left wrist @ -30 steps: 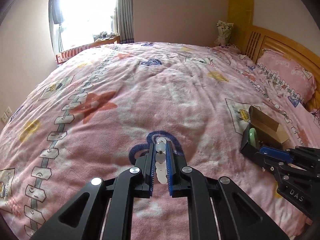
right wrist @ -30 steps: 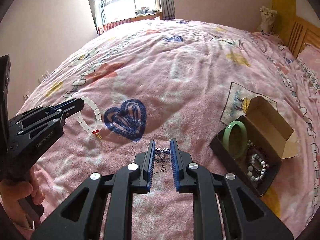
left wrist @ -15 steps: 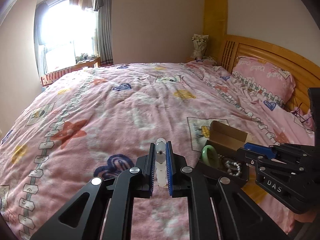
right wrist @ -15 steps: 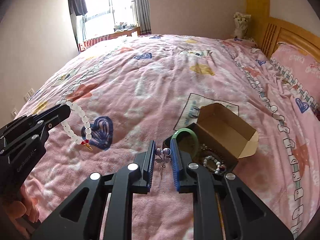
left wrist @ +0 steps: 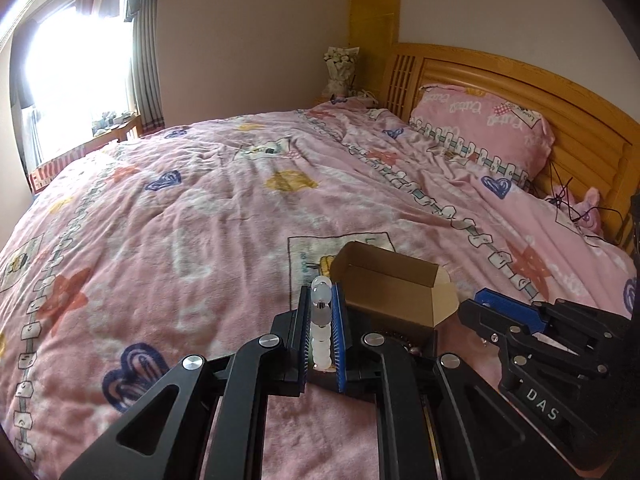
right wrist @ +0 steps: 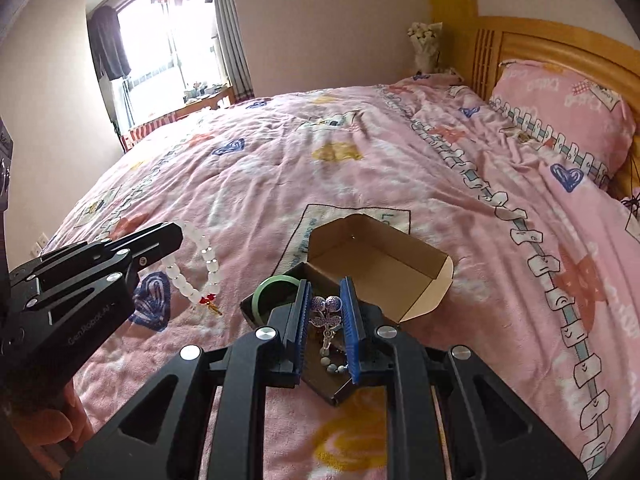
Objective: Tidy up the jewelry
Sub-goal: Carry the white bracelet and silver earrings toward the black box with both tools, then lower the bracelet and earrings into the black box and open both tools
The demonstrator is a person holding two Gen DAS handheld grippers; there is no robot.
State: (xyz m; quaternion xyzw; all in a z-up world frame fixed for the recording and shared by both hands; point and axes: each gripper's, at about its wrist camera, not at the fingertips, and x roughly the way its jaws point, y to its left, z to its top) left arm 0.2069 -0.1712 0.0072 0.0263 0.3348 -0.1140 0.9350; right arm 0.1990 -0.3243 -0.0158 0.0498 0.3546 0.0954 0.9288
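Observation:
My left gripper (left wrist: 321,300) is shut on a white bead bracelet (left wrist: 321,332); in the right wrist view the bracelet (right wrist: 188,276) hangs from it in a loop with a red and gold charm. My right gripper (right wrist: 326,296) is shut on a purple sparkly ornament (right wrist: 327,312) with a small chain, held over the near end of the open cardboard box (right wrist: 380,264). Inside the box lie a green bangle (right wrist: 276,292) and a beaded bracelet (right wrist: 332,364). In the left wrist view the box (left wrist: 392,288) sits just behind my left fingertips, with the right gripper (left wrist: 480,304) beside it.
The pink patterned quilt (left wrist: 200,220) covers the whole bed. A pink pillow (left wrist: 480,128) leans on the wooden headboard (left wrist: 560,92) at the right. A window with curtains (right wrist: 168,48) is at the far left. A hand (right wrist: 48,420) holds the left gripper's handle.
Both grippers have swung right across the quilt toward the box, each keeping its jewelry. The right gripper now hangs over the box's near end; the box sits right behind the left fingertips.

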